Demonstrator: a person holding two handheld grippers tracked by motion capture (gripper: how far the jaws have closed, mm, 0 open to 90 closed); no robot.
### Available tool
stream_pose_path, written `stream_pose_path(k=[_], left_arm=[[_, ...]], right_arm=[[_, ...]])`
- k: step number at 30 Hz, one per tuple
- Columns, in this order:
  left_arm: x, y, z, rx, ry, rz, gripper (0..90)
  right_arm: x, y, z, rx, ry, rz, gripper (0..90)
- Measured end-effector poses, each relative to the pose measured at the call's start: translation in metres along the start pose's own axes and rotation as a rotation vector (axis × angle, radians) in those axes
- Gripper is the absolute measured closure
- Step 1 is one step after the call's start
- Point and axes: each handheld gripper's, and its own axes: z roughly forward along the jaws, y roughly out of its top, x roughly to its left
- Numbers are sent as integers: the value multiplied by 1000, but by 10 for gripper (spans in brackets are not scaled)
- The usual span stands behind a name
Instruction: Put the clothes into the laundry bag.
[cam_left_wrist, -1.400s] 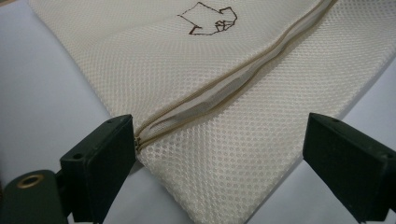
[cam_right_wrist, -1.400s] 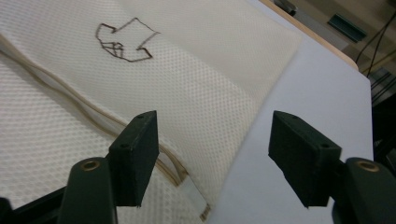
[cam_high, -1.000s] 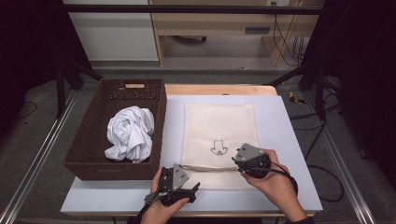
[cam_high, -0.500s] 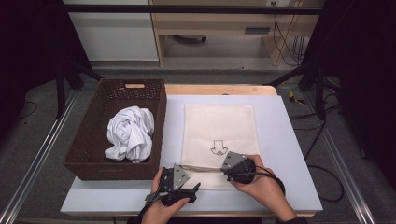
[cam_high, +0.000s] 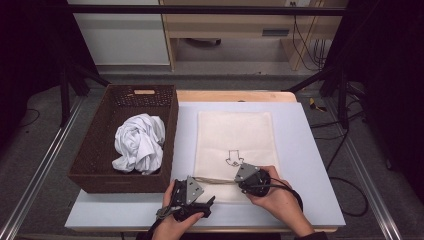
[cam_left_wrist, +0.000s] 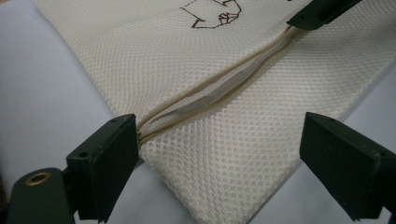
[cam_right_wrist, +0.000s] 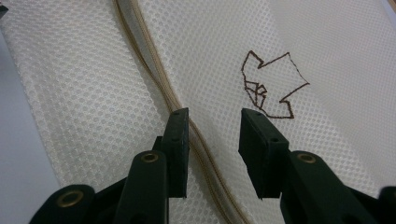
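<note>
Both grippers work the mesh bag (cam_high: 235, 145) at the table's centre: left gripper (cam_left_wrist: 219, 154) gapes wide at its seven-o'clock corner, likely to anchor it, while right gripper (cam_right_wrist: 212, 140), jaws just narrowing, straddles the zipper (cam_right_wrist: 154, 70) unpinched.

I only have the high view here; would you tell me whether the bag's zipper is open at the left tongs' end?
Observer: Partly. In the left gripper view the zipper gapes a little near the edge of the mesh bag.
Operator: Are the left tongs gripping there?
Observer: No, the left tongs stand wide open astride the bag's corner.
Operator: And the right tongs?
Observer: The right tongs have just been closing. Their jaws stand apart with bare mesh between them, and the zipper passes by one jaw.
</note>
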Motion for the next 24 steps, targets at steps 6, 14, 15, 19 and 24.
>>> stream_pose_path(k=[6, 14, 15, 19, 24], left_arm=[[-1, 0, 0, 2, 0, 1, 121], [-1, 0, 0, 1, 3, 1, 120], [-1, 0, 0, 0, 3, 1, 120], [1, 1, -1, -3, 4, 1, 120], [-2, 2, -3, -13, 1, 9, 121]], right_arm=[[-2, 0, 3, 5, -18, 10, 691], [-4, 0, 4, 8, -26, 17, 816], [-6, -1, 4, 6, -33, 27, 825], [-9, 0, 1, -2, -41, 43, 880], [-11, 2, -3, -21, -74, 65, 885]])
